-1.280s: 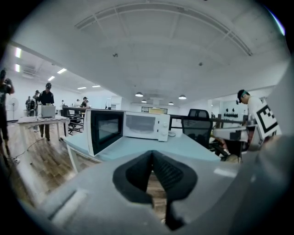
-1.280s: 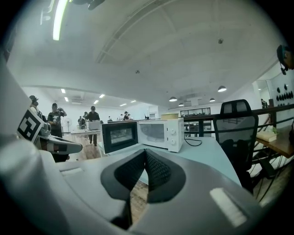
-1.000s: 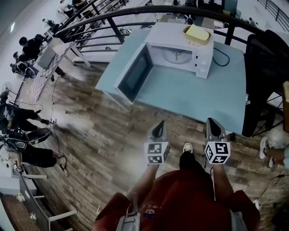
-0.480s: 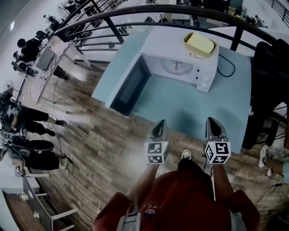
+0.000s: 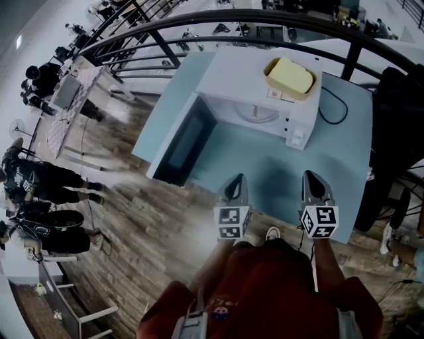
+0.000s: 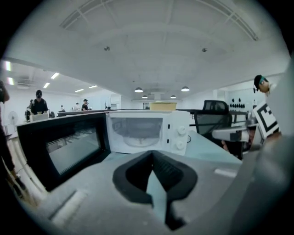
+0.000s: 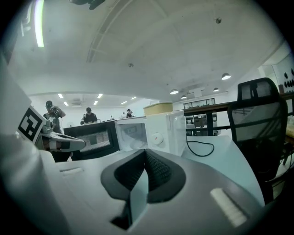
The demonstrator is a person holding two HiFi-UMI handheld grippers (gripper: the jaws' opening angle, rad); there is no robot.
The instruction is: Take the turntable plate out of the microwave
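- Closest in, the person's red top (image 5: pixel 265 291) is filling the bottom of the head view, and one shoe (image 5: pixel 272 233) is peeking out on the wooden floor (image 5: pixel 152 225).
- The left gripper (image 5: pixel 234 187) is hovering with its tips over the near edge of the light blue table (image 5: pixel 331 165). Its jaws are clenched tip to tip with nothing between them.
- The right gripper (image 5: pixel 314 187) is hanging just to the right of it, roughly parallel. Its jaws are pressed together too, and they're empty.
- Both are pointing at the microwave (image 5: pixel 232 73) but sitting well apart from it, with a bare stretch of table in between.
- The white microwave is sitting toward the far side of the table. Its door (image 5: pixel 184 142) is hanging wide open to the left, with the dark window showing.
- The turntable plate (image 5: pixel 260 114) is lying inside the open cavity, on its floor, and neither gripper is touching it.
- Two knobs (image 5: pixel 296 138) are showing on the panel at the right of the microwave's front.
- A yellow thing in a shallow tray (image 5: pixel 289 76) is resting on top of the microwave, toward its right side. I can't tell what it actually is.
- A black cable (image 5: pixel 334 106) is looping across the table just right of the microwave.
- A black chair (image 5: pixel 397 119) is standing off the table's right side.
- Farther back, a dark railing (image 5: pixel 199 20) is curving behind the table, and a few people (image 5: pixel 40 192) are standing around at the far left.
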